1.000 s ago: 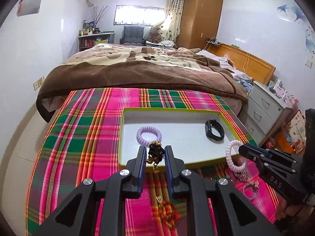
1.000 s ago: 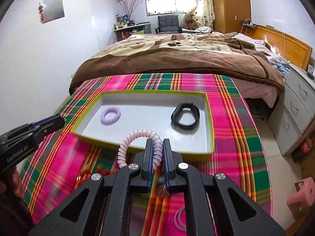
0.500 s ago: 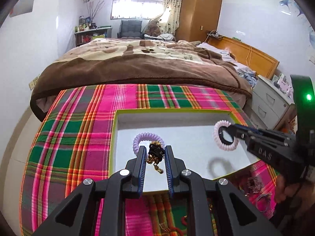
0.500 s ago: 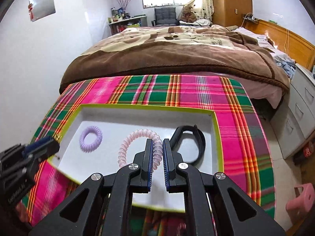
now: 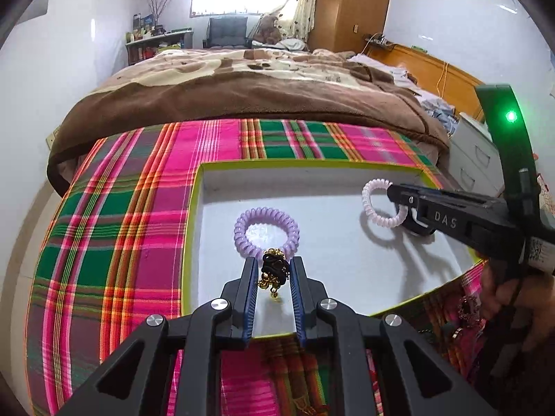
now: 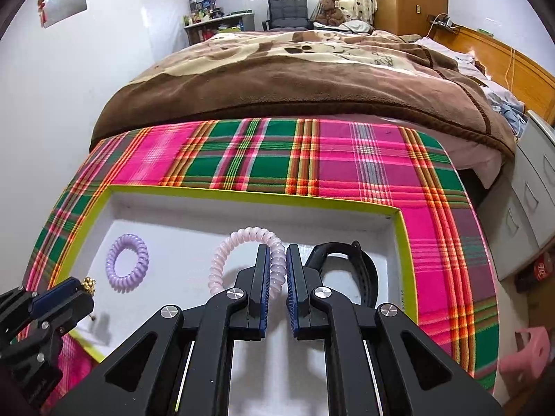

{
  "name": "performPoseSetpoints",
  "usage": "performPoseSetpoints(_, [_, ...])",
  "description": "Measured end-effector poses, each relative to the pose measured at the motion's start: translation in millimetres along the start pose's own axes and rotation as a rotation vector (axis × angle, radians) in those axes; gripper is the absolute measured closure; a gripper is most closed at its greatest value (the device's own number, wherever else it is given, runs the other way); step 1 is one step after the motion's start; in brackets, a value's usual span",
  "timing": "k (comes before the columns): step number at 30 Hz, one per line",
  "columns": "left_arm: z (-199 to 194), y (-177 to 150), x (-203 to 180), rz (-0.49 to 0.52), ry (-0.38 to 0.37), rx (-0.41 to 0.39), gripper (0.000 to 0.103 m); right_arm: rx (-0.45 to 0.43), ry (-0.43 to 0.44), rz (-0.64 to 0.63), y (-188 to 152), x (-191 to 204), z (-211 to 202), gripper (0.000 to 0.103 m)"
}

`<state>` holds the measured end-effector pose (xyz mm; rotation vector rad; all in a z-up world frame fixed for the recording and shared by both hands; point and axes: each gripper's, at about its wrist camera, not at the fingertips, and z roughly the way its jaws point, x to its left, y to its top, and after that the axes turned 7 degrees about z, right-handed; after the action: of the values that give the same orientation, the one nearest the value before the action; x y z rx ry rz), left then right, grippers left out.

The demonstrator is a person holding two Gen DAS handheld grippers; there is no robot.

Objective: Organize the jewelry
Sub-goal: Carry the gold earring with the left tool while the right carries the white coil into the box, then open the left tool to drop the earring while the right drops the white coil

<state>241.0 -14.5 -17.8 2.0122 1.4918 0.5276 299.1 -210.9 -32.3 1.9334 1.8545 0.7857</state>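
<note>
both loads hang over the white, lime-rimmed shallow tray (image 5: 194,208) for dropping in: the left gripper (image 5: 274,270) pinches a black-and-gold chain bracelet (image 5: 274,268), the right gripper (image 6: 277,270) pinches a pale pink spiral coil band (image 6: 222,263), beside the lilac coil band (image 6: 127,263) already inside.

Lilac coil bracelet (image 5: 266,231) flat in tray (image 5: 312,165)

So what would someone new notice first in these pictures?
Probably the loud pink and green plaid cloth under a white tray with a yellow-green rim. Over the tray, the right gripper pinches a pale pink coil bracelet, while the left gripper holds a black and gold trinket.
</note>
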Motion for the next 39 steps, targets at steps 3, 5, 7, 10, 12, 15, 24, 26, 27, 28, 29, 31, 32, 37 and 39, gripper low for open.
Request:
performPoseSetpoints(3, [6, -3, -1, -0.001, -0.001, 0.022, 0.084, 0.01, -0.005, -0.009, 1, 1, 5, 0.093])
performPoseSetpoints(5, [9, -4, 0, -0.009, -0.007, 0.03, 0.084, 0.014, -0.007, -0.007, 1, 2, 7, 0.093])
performPoseSetpoints(7, [11, -5, 1, -0.006, -0.003, 0.04, 0.084, 0.015, -0.007, -0.007, 2, 3, 9, 0.093])
performPoseSetpoints(10, [13, -4, 1, -0.007, 0.006, 0.044, 0.084, 0.017, -0.016, -0.022, 1, 5, 10, 0.093])
performPoseSetpoints(12, [13, -4, 2, -0.01, 0.004, 0.046, 0.084, 0.015, -0.027, -0.027, 2, 6, 11, 0.093])
performPoseSetpoints(15, [14, -4, 2, -0.015, 0.009, 0.045, 0.084, 0.017, -0.026, -0.03, 2, 7, 11, 0.093])
performPoseSetpoints(24, [16, -4, 1, -0.014, 0.016, 0.048, 0.084, 0.024, -0.045, -0.046, 1, 9, 16, 0.093])
performPoseSetpoints(26, [16, -4, 2, -0.016, 0.017, 0.05, 0.084, 0.024, -0.047, -0.049, 1, 11, 17, 0.093])
performPoseSetpoints(27, [16, -4, 2, -0.015, 0.019, 0.05, 0.084, 0.023, -0.047, -0.048, 1, 11, 17, 0.093])
performPoseSetpoints(28, [16, -4, 1, -0.015, 0.021, 0.05, 0.084, 0.023, -0.045, -0.047, 1, 11, 17, 0.093])
performPoseSetpoints(29, [16, -4, 1, -0.016, 0.021, 0.05, 0.084, 0.023, -0.045, -0.046, 1, 11, 17, 0.093])
performPoseSetpoints(31, [15, -4, 1, -0.017, 0.022, 0.05, 0.082, 0.022, -0.046, -0.047, 0, 13, 17, 0.093])
performPoseSetpoints(32, [15, -4, 1, -0.017, 0.021, 0.05, 0.079, 0.023, -0.044, -0.049, 0, 13, 17, 0.093])
performPoseSetpoints(37, [13, -3, 1, -0.022, 0.024, 0.048, 0.075, 0.014, -0.04, -0.055, -1, 14, 15, 0.087])
performPoseSetpoints(39, [11, -3, 1, -0.021, 0.023, 0.046, 0.073, 0.009, -0.031, -0.053, -2, 14, 13, 0.081])
